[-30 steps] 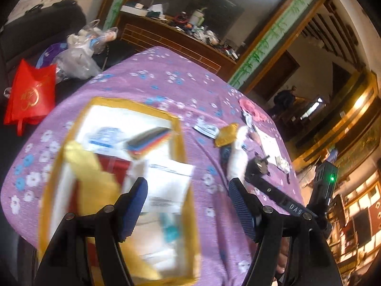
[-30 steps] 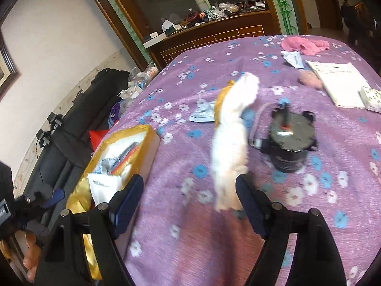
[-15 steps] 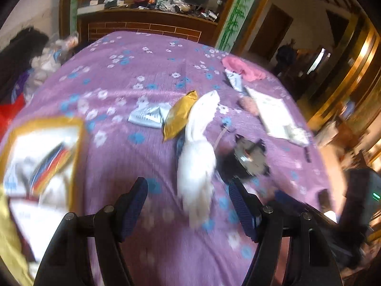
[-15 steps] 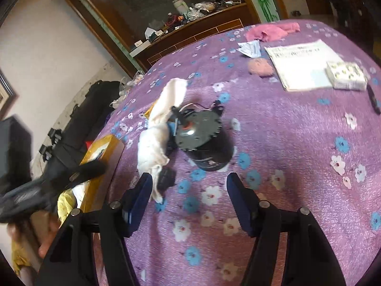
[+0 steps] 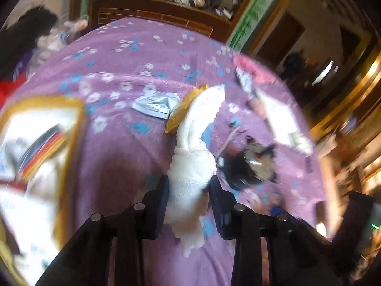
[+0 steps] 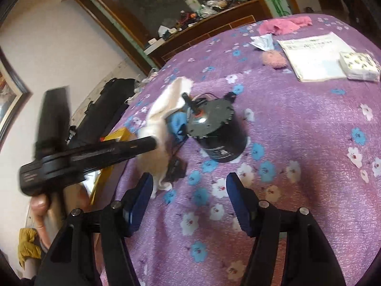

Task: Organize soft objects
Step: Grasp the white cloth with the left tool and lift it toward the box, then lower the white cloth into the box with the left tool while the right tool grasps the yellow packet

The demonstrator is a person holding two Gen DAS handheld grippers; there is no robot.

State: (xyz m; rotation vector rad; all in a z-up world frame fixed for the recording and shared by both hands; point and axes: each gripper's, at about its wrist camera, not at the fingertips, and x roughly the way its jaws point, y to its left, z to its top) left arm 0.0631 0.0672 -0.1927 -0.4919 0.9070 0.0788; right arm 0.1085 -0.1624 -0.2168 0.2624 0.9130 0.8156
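White towel (image 5: 193,166) lies stretched along the purple flowered table (image 5: 133,54), its near end bunched between the blue pads of the left tool (image 5: 189,195), whose jaws are closing on the cloth and already press it from both sides. The far end of the towel rests against a yellow pouch (image 5: 183,109), with a silver packet (image 5: 154,104) just left of that. A dark round motor (image 5: 252,166) sits just right of the towel. A yellow-rimmed box (image 5: 73,128) of papers stands at the left edge of the table, well apart from the towel.

From the right wrist view, the right tool (image 6: 189,202) hovers over bare tablecloth with its jaws standing fairly wide and nothing between them. A pink cloth (image 6: 283,25) and a pink puff (image 6: 273,58) lie at the far side, beside a booklet (image 6: 316,54).
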